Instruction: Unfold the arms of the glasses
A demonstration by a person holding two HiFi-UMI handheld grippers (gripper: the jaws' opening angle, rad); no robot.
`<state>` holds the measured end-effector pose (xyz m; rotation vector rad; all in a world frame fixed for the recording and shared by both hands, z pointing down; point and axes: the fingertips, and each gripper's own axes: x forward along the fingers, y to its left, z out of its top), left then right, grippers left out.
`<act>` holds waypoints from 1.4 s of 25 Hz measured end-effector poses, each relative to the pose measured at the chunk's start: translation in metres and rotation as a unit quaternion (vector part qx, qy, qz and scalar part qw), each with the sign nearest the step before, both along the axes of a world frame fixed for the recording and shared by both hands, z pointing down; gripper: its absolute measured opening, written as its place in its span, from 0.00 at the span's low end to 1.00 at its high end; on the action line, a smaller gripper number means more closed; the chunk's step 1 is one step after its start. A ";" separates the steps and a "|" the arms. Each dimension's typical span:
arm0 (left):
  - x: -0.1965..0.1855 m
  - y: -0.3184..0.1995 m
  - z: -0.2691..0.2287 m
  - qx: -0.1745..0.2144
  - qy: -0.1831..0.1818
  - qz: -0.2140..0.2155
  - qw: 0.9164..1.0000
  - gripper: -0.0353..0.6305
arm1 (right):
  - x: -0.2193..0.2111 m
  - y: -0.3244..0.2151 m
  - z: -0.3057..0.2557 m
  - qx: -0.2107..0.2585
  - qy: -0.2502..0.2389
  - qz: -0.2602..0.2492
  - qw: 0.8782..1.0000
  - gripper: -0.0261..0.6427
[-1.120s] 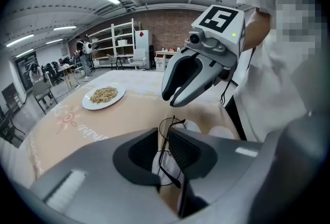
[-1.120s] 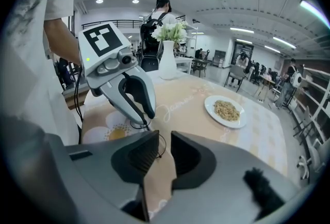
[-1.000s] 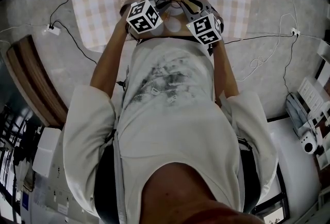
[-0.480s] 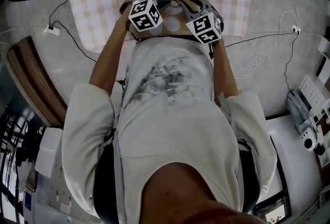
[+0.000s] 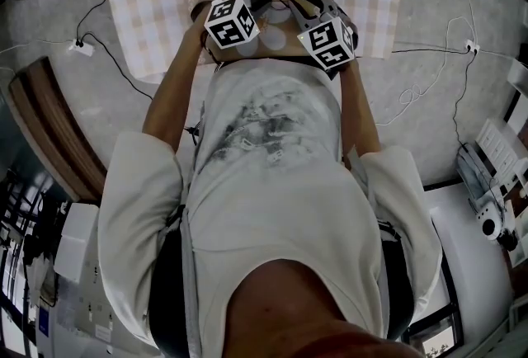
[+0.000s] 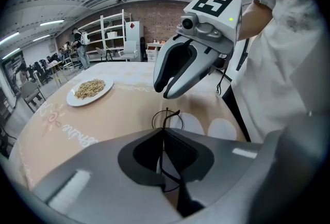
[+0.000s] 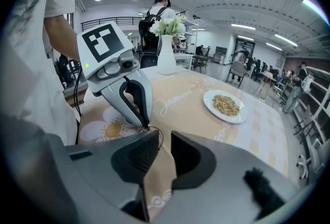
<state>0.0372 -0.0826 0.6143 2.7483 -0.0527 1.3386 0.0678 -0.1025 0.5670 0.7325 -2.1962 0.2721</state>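
Plainly, the left gripper (image 6: 164, 132) is pressed together on the thin wire frame of the glasses (image 6: 166, 120), and a round loop of that wire shows just past the jaw tips. The glasses are thus held at the near edge of the table, over the beige tablecloth (image 6: 103, 125); whether they are lifted clear of it cannot be told. The right gripper (image 7: 165, 138) is spread part-way, with only cloth seen through the gap and nothing pinched. Its tips are set just beside those of the left one.

The step in hand is judged to be the catching of 1 folded arm by the right jaws. For that, the left pinch should be held steady, so that the frame is not twisted. The arm should be taken lightly near its free end and swung out about its hinge, not pulled, since wire this thin is likely to bend. No force should be added once the hinge stops. Which arm lies folded is too fine to be made out.

Further out, a plate of grain (image 6: 105, 89) and a vase of white flowers (image 7: 166, 60) stand well apart from the work.
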 end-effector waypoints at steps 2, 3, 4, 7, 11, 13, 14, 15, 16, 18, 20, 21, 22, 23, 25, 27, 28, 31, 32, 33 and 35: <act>0.000 0.000 -0.001 -0.002 0.002 0.000 1.000 0.08 | 0.000 -0.002 0.001 0.000 0.001 -0.003 1.000 0.15; -0.001 0.000 -0.001 -0.004 0.004 0.000 1.000 0.08 | 0.000 -0.003 0.001 0.000 0.002 -0.005 1.000 0.13; -0.001 0.001 -0.001 -0.005 0.005 -0.001 1.000 0.08 | 0.000 -0.004 0.002 -0.001 0.002 -0.007 1.000 0.10; -0.001 0.001 -0.001 -0.008 0.008 -0.001 1.000 0.08 | -0.004 -0.006 0.005 -0.007 0.002 -0.025 1.000 0.07; -0.002 0.001 -0.001 -0.010 0.008 -0.001 1.000 0.08 | -0.012 -0.004 0.011 -0.022 0.005 -0.054 0.998 0.06; -0.002 0.001 -0.001 -0.011 0.008 -0.001 1.000 0.08 | -0.015 -0.003 0.013 -0.029 0.005 -0.066 0.997 0.06; -0.002 0.002 -0.001 -0.011 0.009 0.000 1.000 0.08 | -0.016 -0.002 0.014 -0.032 0.005 -0.070 0.997 0.06; -0.002 0.002 -0.001 -0.010 0.009 0.000 1.000 0.08 | -0.017 -0.002 0.016 -0.034 0.006 -0.074 0.997 0.06; -0.002 0.002 -0.001 -0.010 0.009 0.001 1.000 0.08 | -0.018 -0.001 0.017 -0.037 0.006 -0.077 0.996 0.06; -0.002 0.002 -0.001 -0.010 0.010 0.002 1.000 0.08 | -0.019 -0.001 0.019 -0.041 0.008 -0.081 0.996 0.06; -0.002 0.002 -0.001 -0.011 0.011 0.003 1.000 0.08 | -0.020 0.000 0.021 -0.045 0.011 -0.087 0.995 0.06; -0.002 0.002 -0.001 -0.011 0.011 0.003 1.000 0.08 | -0.021 0.000 0.022 -0.047 0.013 -0.089 0.995 0.06; -0.003 0.002 -0.001 -0.011 0.011 0.003 1.000 0.08 | -0.021 0.001 0.024 -0.050 0.014 -0.091 0.994 0.06; -0.003 0.002 -0.001 -0.011 0.012 0.003 1.000 0.08 | -0.020 0.001 0.025 -0.054 0.016 -0.093 0.994 0.06; -0.002 0.001 -0.002 -0.010 0.013 0.003 1.000 0.08 | -0.020 0.003 0.029 -0.060 0.018 -0.096 0.993 0.06; -0.002 0.001 -0.002 -0.010 0.016 0.002 1.000 0.08 | -0.020 0.005 0.031 -0.065 0.020 -0.097 0.993 0.06; -0.002 0.001 -0.003 -0.010 0.018 0.002 1.000 0.08 | -0.020 0.006 0.032 -0.066 0.020 -0.096 0.993 0.06; -0.002 0.001 -0.005 -0.009 0.023 0.000 1.000 0.08 | -0.020 0.006 0.032 -0.065 0.022 -0.100 0.993 0.06; -0.002 0.001 -0.005 -0.008 0.024 0.000 1.000 0.08 | -0.020 0.006 0.032 -0.065 0.023 -0.102 0.992 0.06; -0.002 0.001 -0.006 -0.008 0.025 0.000 1.000 0.08 | -0.020 0.006 0.033 -0.065 0.023 -0.104 0.992 0.06; -0.002 0.002 -0.007 -0.007 0.028 0.000 1.000 0.08 | -0.020 0.006 0.033 -0.064 0.025 -0.107 0.992 0.06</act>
